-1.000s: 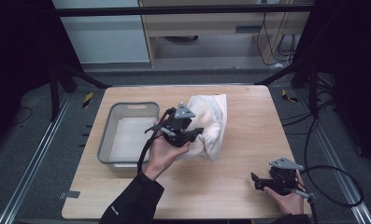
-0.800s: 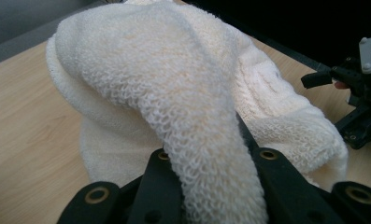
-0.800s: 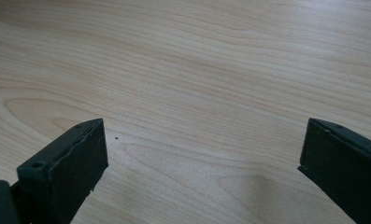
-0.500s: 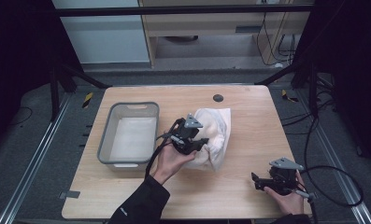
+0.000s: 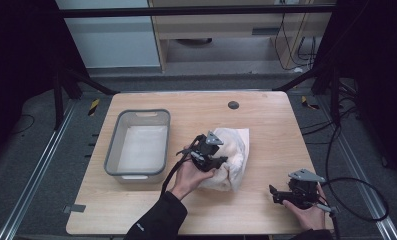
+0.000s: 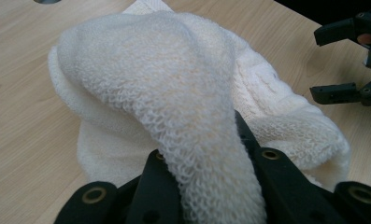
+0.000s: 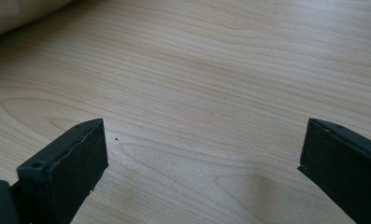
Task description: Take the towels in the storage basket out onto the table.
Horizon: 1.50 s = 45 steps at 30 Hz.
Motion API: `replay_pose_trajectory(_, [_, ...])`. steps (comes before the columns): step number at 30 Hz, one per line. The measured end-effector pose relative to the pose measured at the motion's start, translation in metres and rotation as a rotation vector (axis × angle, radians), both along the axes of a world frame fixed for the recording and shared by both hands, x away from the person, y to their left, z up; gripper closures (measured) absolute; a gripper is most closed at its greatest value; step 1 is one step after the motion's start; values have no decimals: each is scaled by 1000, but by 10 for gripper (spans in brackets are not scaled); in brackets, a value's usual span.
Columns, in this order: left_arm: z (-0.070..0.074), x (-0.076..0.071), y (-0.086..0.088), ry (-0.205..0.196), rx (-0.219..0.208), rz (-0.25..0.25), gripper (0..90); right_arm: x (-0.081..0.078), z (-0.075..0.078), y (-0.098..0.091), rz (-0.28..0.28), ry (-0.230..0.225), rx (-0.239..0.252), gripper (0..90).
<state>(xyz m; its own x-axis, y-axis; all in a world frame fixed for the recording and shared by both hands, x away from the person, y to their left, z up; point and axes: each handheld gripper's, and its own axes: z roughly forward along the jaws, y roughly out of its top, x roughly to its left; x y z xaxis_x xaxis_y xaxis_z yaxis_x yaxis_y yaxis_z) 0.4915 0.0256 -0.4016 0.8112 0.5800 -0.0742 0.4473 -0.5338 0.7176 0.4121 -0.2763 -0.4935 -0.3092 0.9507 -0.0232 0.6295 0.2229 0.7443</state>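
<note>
Towel: white looped-terry cloth towel (image 5: 231, 160) bunched on the light wooden table (image 5: 266, 120), near its middle, just right of the bin.
Left gripper: black two-jaw left gripper (image 5: 217, 161) held at the towel's left edge; in the left gripper view its jaws are pressed onto a thick fold of towel (image 6: 192, 121) that rises between them.
Right gripper: black right gripper (image 5: 276, 194) low at the table's near right corner, well apart from the towel; its jaws stand spread wide over bare wood (image 7: 202, 168).
Bin: grey rectangular plastic bin (image 5: 113, 150) on the table's left side, pale inside.
Hole: small dark round hole (image 5: 233, 104) near the far edge.
</note>
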Motion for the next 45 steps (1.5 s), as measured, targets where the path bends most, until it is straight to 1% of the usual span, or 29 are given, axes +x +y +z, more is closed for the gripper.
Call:
replay_pose_trajectory(4, [-6, 0, -2, -5, -5, -18, 770, 0, 0, 0, 0, -1, -2, 10])
replay_pose_trajectory(5, [-8, 1, -3, 0, -8, -26, 762, 0, 0, 0, 1, -1, -3, 10])
replay_pose_trajectory(7, [-9, 0, -4, -4, -3, -30, 740, 0, 0, 0, 0, -1, -1, 10])
replay_pose_trajectory(8, [-11, -1, -6, -13, 2, -35, 720, 0, 0, 0, 0, -1, -2, 10])
replay_pose_trajectory(11, [-15, -1, -8, -18, -4, -40, 624, 0, 0, 0, 1, -2, -3, 10])
replay_pose_trajectory(14, [-17, -2, -9, -26, -4, -42, 486, 0, 0, 0, 0, -4, -2, 10])
replay_pose_trajectory(15, [-17, -3, -9, -29, -18, -46, 486, 0, 0, 0, -2, -4, 0, 10])
replay_pose_trajectory(16, [-17, -3, -8, -36, -19, -53, 445, 0, 0, 0, -2, -4, 0, 10])
replay_pose_trajectory(18, [-16, -5, -6, -47, -19, -52, 386, 0, 0, 0, -2, -4, -1, 10])
replay_pose_trajectory(19, [-13, -6, -1, -43, -35, -45, 333, 0, 0, 0, -2, -6, -3, 10])
replay_pose_trajectory(20, [-13, -6, -1, -43, -35, -45, 318, 0, 0, 0, -2, -6, -3, 10])
replay_pose_trajectory(21, [-9, -8, 5, -46, -46, -40, 305, 0, 0, 0, -5, -4, 0, 10])
replay_pose_trajectory(25, [-1, -14, 21, -67, -59, -30, 286, 0, 0, -1, -4, -7, 0, 10])
replay_pose_trajectory(26, [-1, -14, 21, -67, -59, -30, 285, 0, 0, -1, -4, -7, 0, 10])
replay_pose_trajectory(27, [2, -17, 29, -74, -63, -24, 283, 0, 0, -1, -6, -5, 3, 10])
replay_pose_trajectory(29, [6, -20, 36, -86, -69, -22, 278, 0, 0, -1, -5, -6, 2, 10])
replay_pose_trajectory(30, [6, -20, 36, -86, -69, -22, 277, 0, 0, -1, -5, -6, 2, 10])
replay_pose_trajectory(32, [10, -23, 44, -104, -66, -13, 275, -1, 0, -1, -10, -6, 5, 10])
replay_pose_trajectory(33, [14, -26, 53, -116, -69, -2, 275, -1, 0, -1, -8, -7, 3, 10])
replay_pose_trajectory(34, [14, -26, 53, -116, -69, -2, 278, -1, 0, -1, -8, -7, 3, 10])
replay_pose_trajectory(37, [20, -33, 72, -136, -83, 22, 281, -1, 0, -1, -8, -6, 3, 10])
replay_pose_trajectory(38, [20, -33, 72, -136, -83, 22, 282, -1, 0, -1, -8, -6, 3, 10])
replay_pose_trajectory(39, [23, -36, 85, -146, -95, 43, 282, -1, 0, -1, -12, -8, 3, 10])
replay_pose_trajectory(40, [23, -36, 85, -146, -95, 43, 283, -1, 0, -1, -12, -8, 3, 10])
replay_pose_trajectory(41, [25, -40, 96, -155, -105, 62, 284, -1, 0, -2, -11, -10, 2, 10])
replay_pose_trajectory(42, [26, -42, 102, -160, -107, 70, 285, -1, 0, -2, -12, -11, 2, 10])
replay_pose_trajectory(43, [26, -42, 102, -160, -107, 70, 288, -1, 0, -2, -12, -11, 2, 10])
replay_pose_trajectory(44, [26, -43, 107, -165, -110, 79, 288, -1, 0, -2, -13, -11, 4, 10])
replay_pose_trajectory(45, [27, -47, 119, -175, -115, 99, 294, -1, 0, -2, -15, -14, 7, 10])
